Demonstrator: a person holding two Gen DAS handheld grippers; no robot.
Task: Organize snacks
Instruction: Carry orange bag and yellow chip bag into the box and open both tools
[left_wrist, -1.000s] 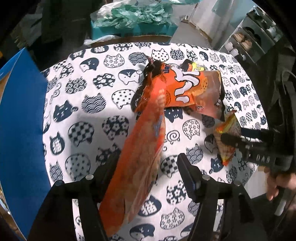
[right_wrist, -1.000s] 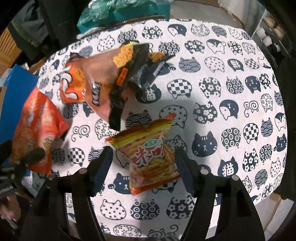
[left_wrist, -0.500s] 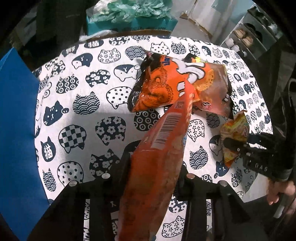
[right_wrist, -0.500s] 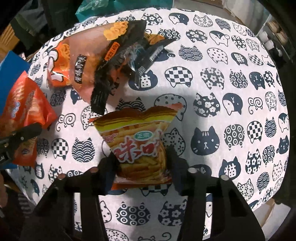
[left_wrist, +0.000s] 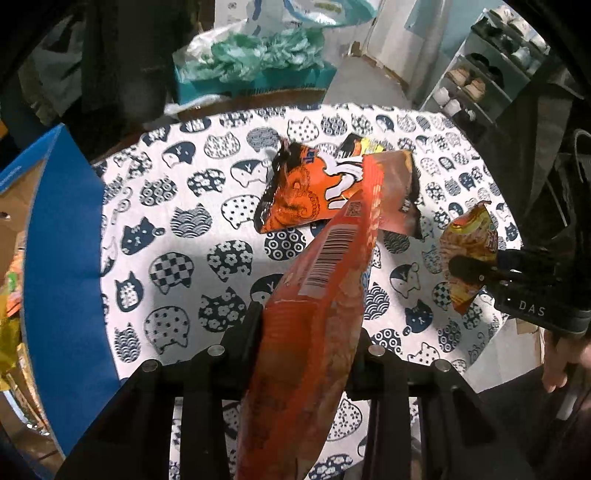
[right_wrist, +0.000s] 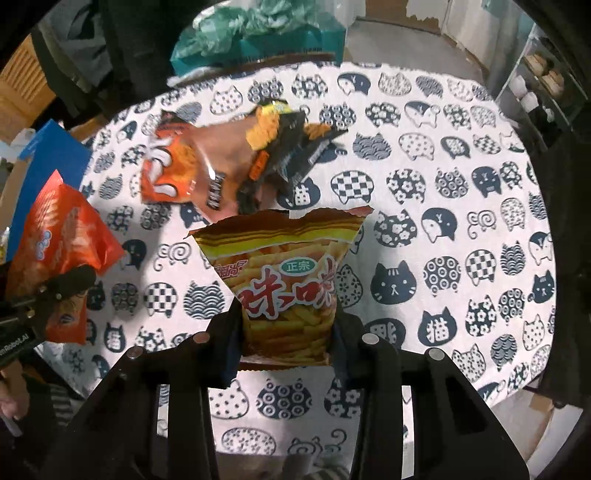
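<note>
Blue box (left_wrist: 62, 295) at table edge, contents unclear. Left gripper (left_wrist: 310, 328) just closed, clamping orange-red bag (left_wrist: 314, 332); right gripper (right_wrist: 286, 332) just closed, clamping fries packet (right_wrist: 288, 280). Two packets (right_wrist: 229, 162) lie on cat-print cloth (right_wrist: 443, 221).

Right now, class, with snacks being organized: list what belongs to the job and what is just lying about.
Part of the job:
- red snack bag, pinched in the left gripper
- yellow fries bag, pinched in the right gripper
- orange and brown bags on the table
- blue box

Lying about:
- green plastic bags
- shoe rack
</note>
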